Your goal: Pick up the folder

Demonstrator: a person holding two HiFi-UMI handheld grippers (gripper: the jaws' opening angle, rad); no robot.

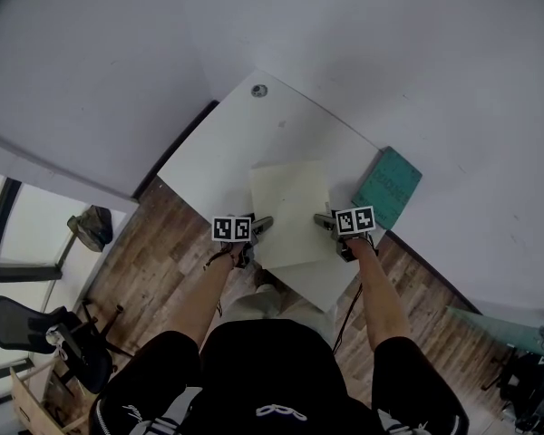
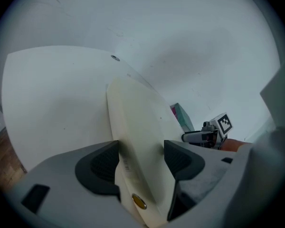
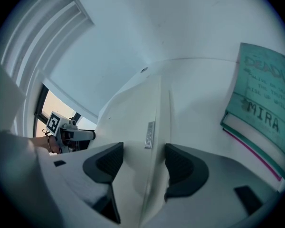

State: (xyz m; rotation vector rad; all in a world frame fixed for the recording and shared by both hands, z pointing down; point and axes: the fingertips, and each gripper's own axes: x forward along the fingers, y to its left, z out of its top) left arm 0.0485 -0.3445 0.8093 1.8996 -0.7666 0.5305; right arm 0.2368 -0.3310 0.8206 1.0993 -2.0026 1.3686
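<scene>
The left gripper is clamped on the left edge of the cream folder, which lies over the near half of the white table. In the left gripper view the folder's edge fills the gap between the jaws. The right gripper is likewise closed on the opposite edge. Whether the folder touches the table cannot be told. A teal book overhangs the table's right edge, its cover cut off in the right gripper view. Both forearms reach forward over the table's near edge, with the hands hidden beneath the marker cubes.
</scene>
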